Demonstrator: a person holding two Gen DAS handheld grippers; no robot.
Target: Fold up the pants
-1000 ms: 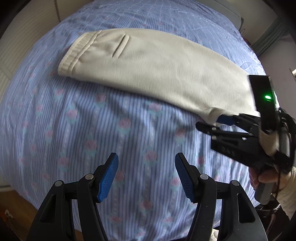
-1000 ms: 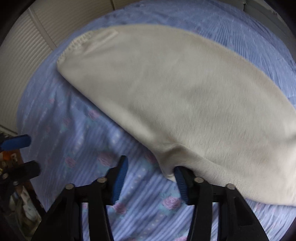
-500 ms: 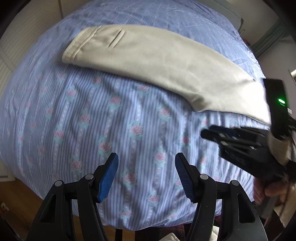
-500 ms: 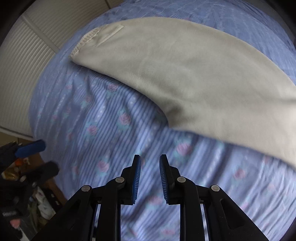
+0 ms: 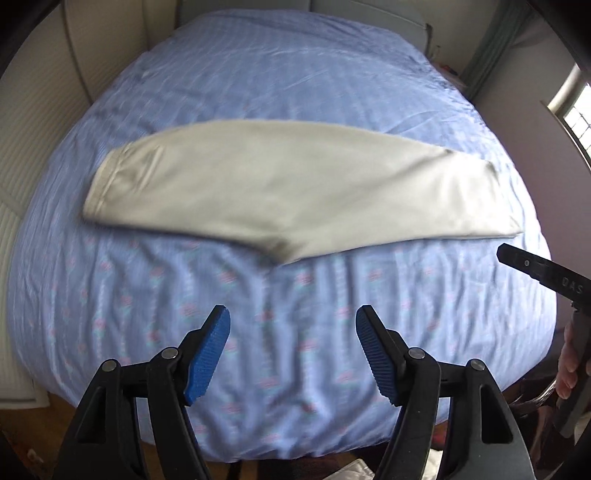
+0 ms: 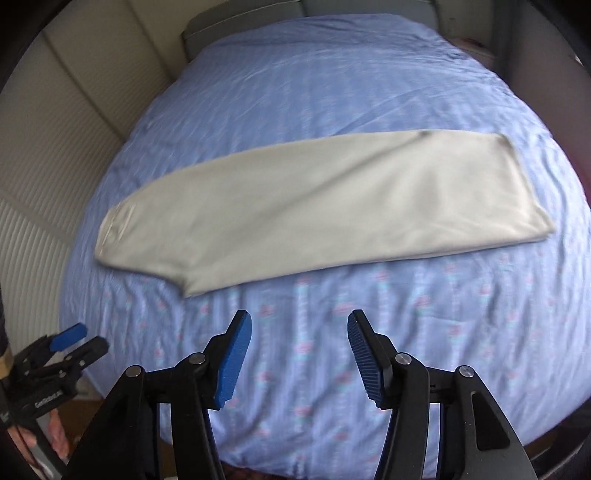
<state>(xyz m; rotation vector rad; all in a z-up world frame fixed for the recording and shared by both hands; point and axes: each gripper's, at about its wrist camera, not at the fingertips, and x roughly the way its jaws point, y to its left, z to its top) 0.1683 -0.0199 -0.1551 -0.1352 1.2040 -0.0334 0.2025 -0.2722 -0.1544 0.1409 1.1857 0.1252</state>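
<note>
Cream pants lie flat on the bed, folded lengthwise leg on leg, waistband at the left and hems at the right; they also show in the right wrist view. My left gripper is open and empty, held above the near part of the bed, well short of the pants. My right gripper is open and empty, also back from the pants. Part of the right gripper's body shows at the right edge of the left wrist view. The left gripper shows at the lower left of the right wrist view.
The bed has a blue striped cover with small roses, also in the right wrist view. Cream panelled walls stand close on the left. A grey headboard is at the far end. A window is at the right.
Both grippers have pulled back and up from the pants, so the whole bed now shows. The right gripper let go of the crotch edge, shut briefly, and is open now.
</note>
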